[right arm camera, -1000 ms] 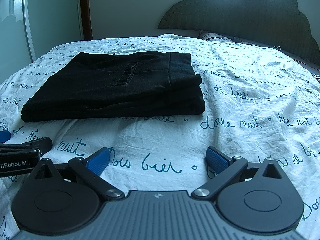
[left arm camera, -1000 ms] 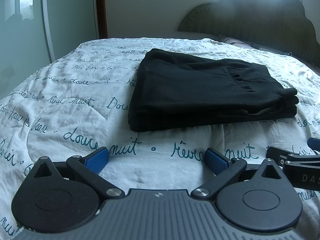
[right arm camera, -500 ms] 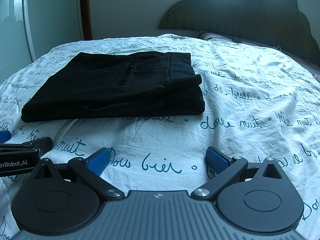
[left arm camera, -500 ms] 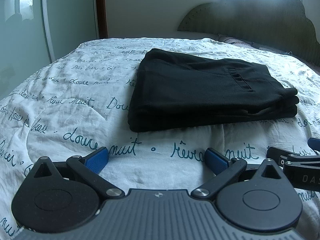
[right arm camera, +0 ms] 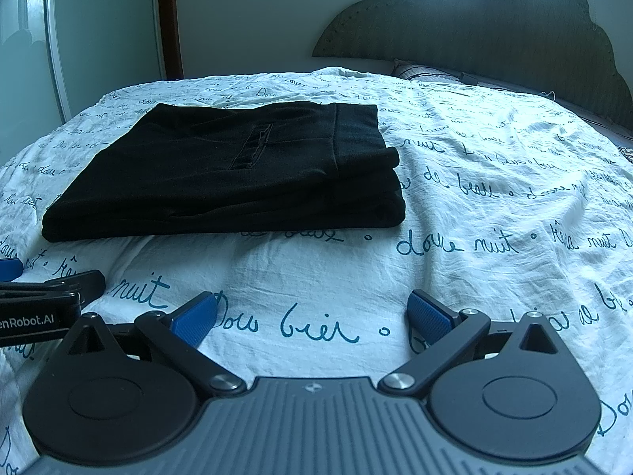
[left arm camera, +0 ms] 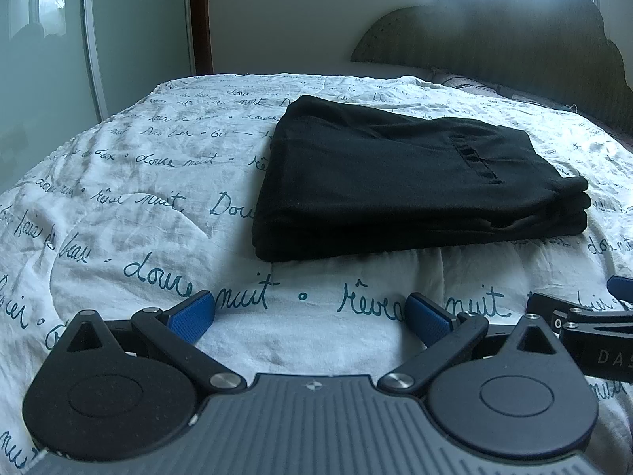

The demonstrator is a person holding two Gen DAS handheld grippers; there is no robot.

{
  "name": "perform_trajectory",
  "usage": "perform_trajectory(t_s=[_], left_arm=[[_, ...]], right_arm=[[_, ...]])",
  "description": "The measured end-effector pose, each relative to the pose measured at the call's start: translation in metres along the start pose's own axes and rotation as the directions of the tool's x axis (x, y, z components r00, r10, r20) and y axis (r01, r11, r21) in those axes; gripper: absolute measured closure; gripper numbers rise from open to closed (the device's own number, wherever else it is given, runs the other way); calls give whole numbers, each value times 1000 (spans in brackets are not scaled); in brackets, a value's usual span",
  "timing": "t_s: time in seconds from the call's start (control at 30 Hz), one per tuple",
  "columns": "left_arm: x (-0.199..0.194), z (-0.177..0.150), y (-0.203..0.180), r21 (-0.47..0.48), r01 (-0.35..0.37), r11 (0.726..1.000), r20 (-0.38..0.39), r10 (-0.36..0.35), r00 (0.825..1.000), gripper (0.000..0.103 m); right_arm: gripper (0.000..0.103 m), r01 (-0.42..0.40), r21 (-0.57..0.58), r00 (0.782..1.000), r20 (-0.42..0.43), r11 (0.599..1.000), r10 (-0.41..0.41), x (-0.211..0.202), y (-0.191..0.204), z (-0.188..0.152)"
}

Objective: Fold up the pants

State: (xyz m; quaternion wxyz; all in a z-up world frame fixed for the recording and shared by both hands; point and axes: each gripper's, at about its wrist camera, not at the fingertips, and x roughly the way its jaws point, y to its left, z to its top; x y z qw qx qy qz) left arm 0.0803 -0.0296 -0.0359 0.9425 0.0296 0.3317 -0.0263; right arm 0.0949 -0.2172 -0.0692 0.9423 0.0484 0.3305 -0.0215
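On the left side of the bed, the left gripper [left arm camera: 310, 314] sits low over the printed bedspread [left arm camera: 118, 206], its blue fingers [left arm camera: 192, 314] spread wide apart with nothing between them. Ahead of it and a little to the right lie the black pants [left arm camera: 399, 182], folded into a flat stack of several layers, apart from both tools. The pocket slit [right arm camera: 251, 146] faces up, and the waistband end [right arm camera: 358, 134] sits on the stack's right side. Right of that, the right gripper [right arm camera: 312, 318] rests just beside the left one, likewise wide open and empty, with bare bedspread in front of it.

Judging by the neat stack, the folding looks essentially done, so the main risk from here is undoing it. A finger sweeping forward low across the cloth could catch the near edge [right arm camera: 221, 229] and drag the top layers askew. The layers at the right corner [right arm camera: 389, 194] are already slightly offset and would splay first. The wrinkled bedspread is soft, so pressing on it near the stack could tip the pile. Pinching only one layer would peel the stack open.
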Motion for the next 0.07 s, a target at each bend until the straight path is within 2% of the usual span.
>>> perform_trajectory(t_s=[0.07], left_arm=[[0, 0, 0, -2, 1, 1000, 0, -1, 1000, 0]], right_arm=[[0, 0, 0, 1000, 0, 1000, 0, 0, 0, 0]])
